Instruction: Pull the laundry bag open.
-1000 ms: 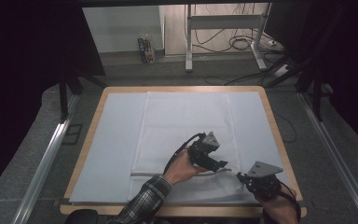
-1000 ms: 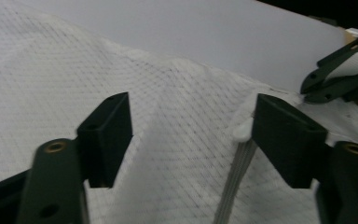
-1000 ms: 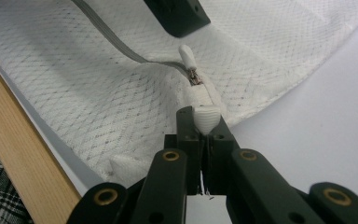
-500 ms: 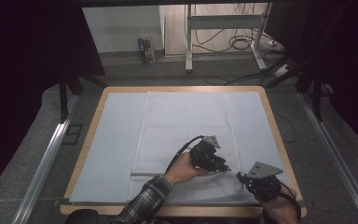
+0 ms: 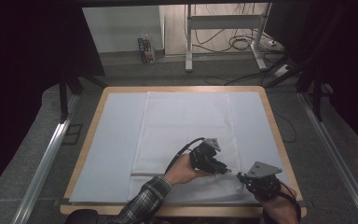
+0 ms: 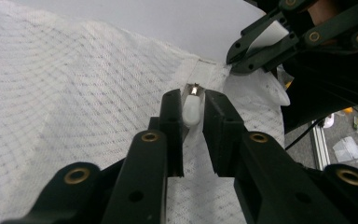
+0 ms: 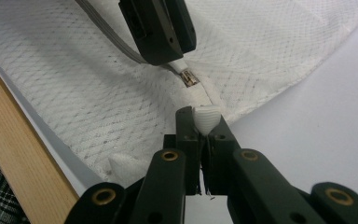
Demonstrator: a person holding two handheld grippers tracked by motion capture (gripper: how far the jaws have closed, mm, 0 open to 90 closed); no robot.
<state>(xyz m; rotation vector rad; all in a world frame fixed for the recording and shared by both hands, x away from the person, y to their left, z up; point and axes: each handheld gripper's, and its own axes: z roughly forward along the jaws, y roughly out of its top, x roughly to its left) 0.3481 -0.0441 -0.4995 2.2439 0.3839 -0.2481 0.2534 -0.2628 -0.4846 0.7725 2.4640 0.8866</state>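
A white mesh bag [image 5: 186,126] lies flat on the pale mat [image 5: 116,140]. Near its front right corner, my left gripper [image 5: 227,169] [image 6: 192,100] has just been closing and now pinches the white zipper pull [image 6: 192,113], whose metal slider [image 7: 189,78] shows at the tip. Just to the right of it, my right gripper [image 5: 239,176] [image 7: 204,119] is shut on a fold of the bag's corner fabric [image 7: 208,117]. The two sets of jaws nearly meet tip to tip. The left gripper view has the right gripper [image 6: 242,56] at upper right.
The wooden table rim [image 5: 98,112] frames the mat, and the front edge lies close under both hands. Metal rails [image 5: 46,158] run along both sides. Beyond the table stand a desk frame [image 5: 189,42], floor cables [image 5: 242,44] and a small box [image 5: 145,49].
The left gripper's jaws have drawn together around the zipper pull. Both hands stay where they were, and the bag has not shifted.
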